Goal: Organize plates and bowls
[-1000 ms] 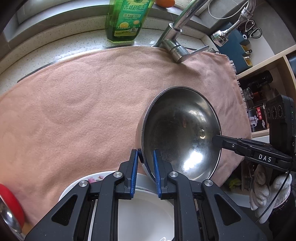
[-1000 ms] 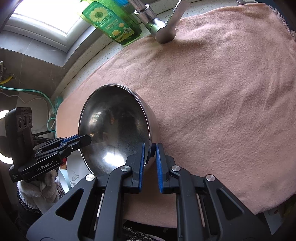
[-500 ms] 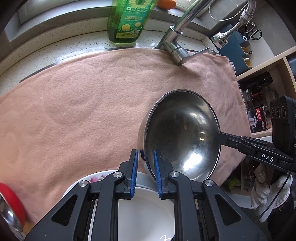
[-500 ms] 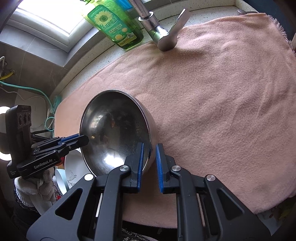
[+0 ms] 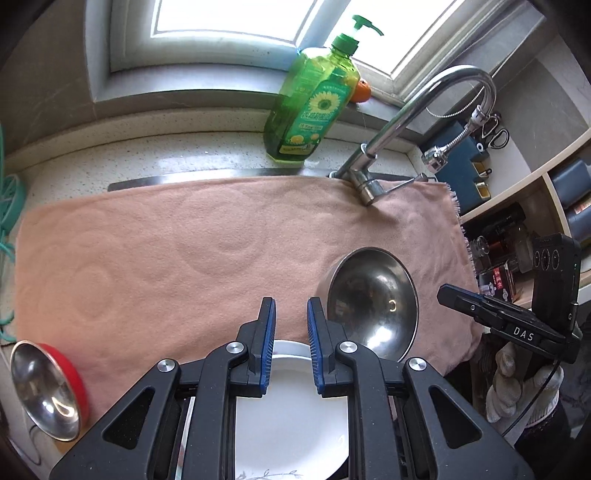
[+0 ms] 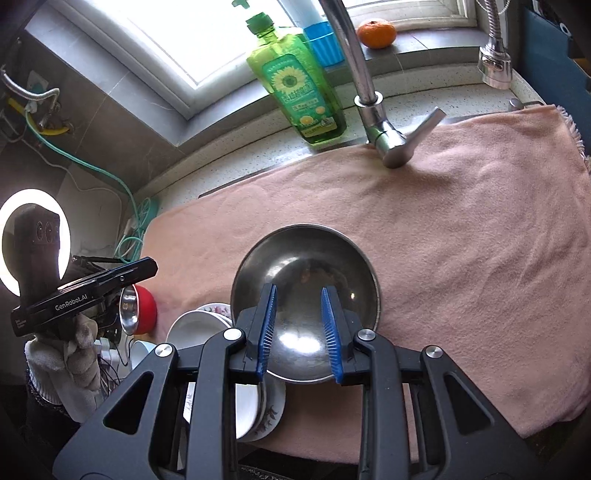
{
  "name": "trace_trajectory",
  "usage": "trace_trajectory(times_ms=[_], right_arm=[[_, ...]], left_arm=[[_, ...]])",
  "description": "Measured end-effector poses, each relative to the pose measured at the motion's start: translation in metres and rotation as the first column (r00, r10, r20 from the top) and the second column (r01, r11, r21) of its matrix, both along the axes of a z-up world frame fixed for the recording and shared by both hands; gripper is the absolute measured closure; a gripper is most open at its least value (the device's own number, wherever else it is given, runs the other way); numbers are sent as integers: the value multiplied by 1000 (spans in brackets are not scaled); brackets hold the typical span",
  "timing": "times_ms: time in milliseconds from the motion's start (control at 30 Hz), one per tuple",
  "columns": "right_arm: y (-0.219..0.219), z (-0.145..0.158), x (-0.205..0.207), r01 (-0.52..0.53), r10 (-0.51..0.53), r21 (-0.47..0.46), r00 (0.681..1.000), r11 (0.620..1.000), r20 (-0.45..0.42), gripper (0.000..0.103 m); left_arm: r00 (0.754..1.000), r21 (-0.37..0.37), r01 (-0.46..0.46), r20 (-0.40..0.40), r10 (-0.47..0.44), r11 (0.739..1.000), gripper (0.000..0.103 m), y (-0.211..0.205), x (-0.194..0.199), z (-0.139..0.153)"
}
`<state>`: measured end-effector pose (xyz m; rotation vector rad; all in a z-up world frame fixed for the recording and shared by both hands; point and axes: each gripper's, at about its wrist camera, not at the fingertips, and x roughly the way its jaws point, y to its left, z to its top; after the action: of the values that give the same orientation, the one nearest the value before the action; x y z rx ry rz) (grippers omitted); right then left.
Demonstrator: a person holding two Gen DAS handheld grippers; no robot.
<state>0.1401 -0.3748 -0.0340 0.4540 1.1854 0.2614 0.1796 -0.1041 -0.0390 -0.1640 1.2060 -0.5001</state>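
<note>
A steel bowl sits upright on the pink towel, its near edge over a stack of white plates. My left gripper hovers above the plates, left of the bowl, nearly shut with a narrow empty gap. My right gripper hangs over the bowl's near rim. Its jaws are opening and the pads touch nothing. Each gripper shows in the other's view: the right one, the left one.
A red bowl with a steel inside lies tilted at the towel's left end. A green soap bottle, the tap, an orange and a blue cup stand at the back. Shelves are on the right.
Both grippers let go of the steel bowl's rim and rose away from it. The bowl now rests level on the towel. The right jaws spread wider.
</note>
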Motion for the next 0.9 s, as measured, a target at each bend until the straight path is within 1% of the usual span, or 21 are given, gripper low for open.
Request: trace_trajectory(times_ms=[33, 200, 333, 433, 533, 633, 733, 767, 833, 900], right_arm=[[8, 4, 0, -17, 17, 4, 1000, 1000, 15, 77], [52, 22, 2, -117, 116, 3, 990, 993, 76, 77], [87, 32, 2, -200, 198, 8, 974, 980, 106, 77], [113, 36, 3, -258, 255, 9, 960, 966, 117, 77], [133, 36, 5, -297, 292, 25, 949, 955, 117, 77], [155, 33, 8, -333, 327, 36, 938, 942, 112, 77], [178, 28, 12, -370, 365, 37, 926, 928, 100, 77], [187, 27, 13, -382, 377, 38, 921, 924, 96, 77], [202, 23, 17, -402, 397, 43, 914, 915, 85, 77], [219, 19, 22, -421, 417, 48, 906, 906, 74, 77]], left_arm=[[1000, -11, -16, 17, 16, 1000, 83, 8, -4, 7], [990, -41, -104, 96, 108, 994, 82, 51, -26, 31], [969, -73, -210, 118, 218, 975, 82, 93, -50, 35], [947, -50, -288, 133, 292, 956, 82, 123, -68, 33], [914, -74, -380, 121, 387, 922, 82, 156, -87, 26], [869, -94, -474, 113, 482, 875, 82, 189, -107, 18], [823, -78, -554, 97, 559, 829, 82, 213, -119, 2], [815, -85, -569, 79, 574, 818, 82, 221, -122, -5], [803, -74, -591, 49, 594, 804, 82, 232, -124, -18], [784, -92, -617, 13, 620, 782, 82, 246, -126, -30]])
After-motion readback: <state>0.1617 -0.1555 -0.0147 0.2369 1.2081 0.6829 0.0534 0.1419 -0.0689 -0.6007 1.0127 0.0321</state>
